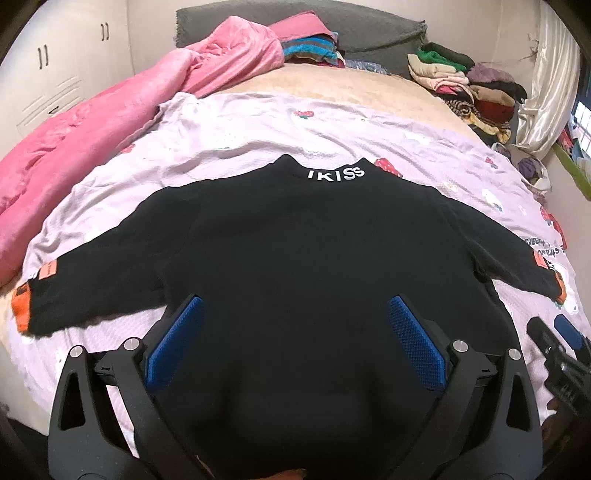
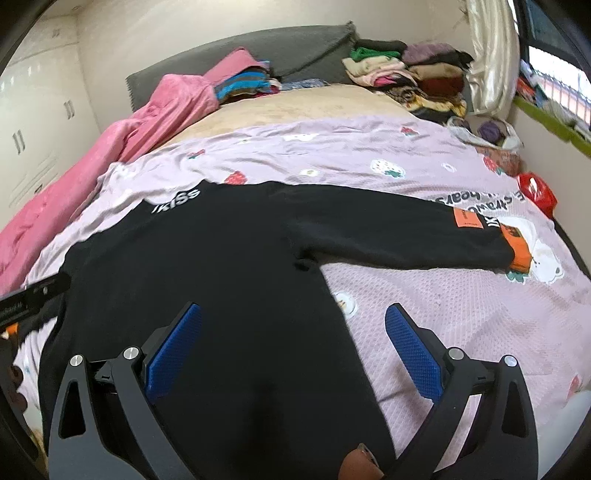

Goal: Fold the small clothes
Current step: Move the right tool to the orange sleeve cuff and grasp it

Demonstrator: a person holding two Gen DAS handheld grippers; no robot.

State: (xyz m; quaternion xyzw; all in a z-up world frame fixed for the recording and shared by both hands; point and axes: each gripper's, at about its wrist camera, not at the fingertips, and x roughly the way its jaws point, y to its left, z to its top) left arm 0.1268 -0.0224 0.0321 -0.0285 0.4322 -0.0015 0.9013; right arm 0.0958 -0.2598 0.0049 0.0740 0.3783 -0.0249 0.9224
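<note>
A black sweater (image 1: pixel 295 251) lay flat, sleeves spread, on the lilac strawberry-print sheet (image 1: pixel 258 125), its "IKISS" collar toward the grey headboard (image 1: pixel 369 33). The left gripper (image 1: pixel 295 314) hung over the sweater's hem, fingers apart, gripping nothing. The right gripper (image 2: pixel 293 323) straddled the sweater's right edge, also spread and empty.

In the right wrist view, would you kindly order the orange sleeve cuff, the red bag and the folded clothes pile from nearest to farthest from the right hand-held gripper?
1. Orange cuff, right, on the sheet.
2. Red bag, bed's right edge.
3. Clothes pile, far right corner.
</note>
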